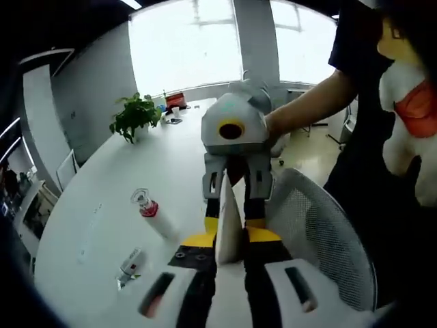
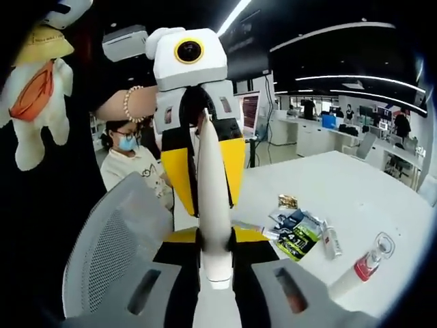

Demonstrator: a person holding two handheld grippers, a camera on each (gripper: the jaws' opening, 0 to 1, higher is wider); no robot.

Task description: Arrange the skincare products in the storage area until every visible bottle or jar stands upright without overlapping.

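White tapered tube (image 2: 213, 198), smooth and slim, clamped between both grippers' fingers (image 2: 232, 164) above the table (image 1: 102, 205).

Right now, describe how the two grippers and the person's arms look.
The left gripper has a white housing, a yellow-ringed lens and yellow-and-black jaws. The right gripper has a grey housing, a yellow-ringed lens and grey jaws. A beaded bracelet circles one wrist; a dark short sleeve covers the other arm.

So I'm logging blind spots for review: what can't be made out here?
- White tube: its label, left gripper view, covered by both grippers.
- Lying bottle: print too small.
- Sachets, right gripper view: text too small.
- Small tube: blurred at the fisheye edge.
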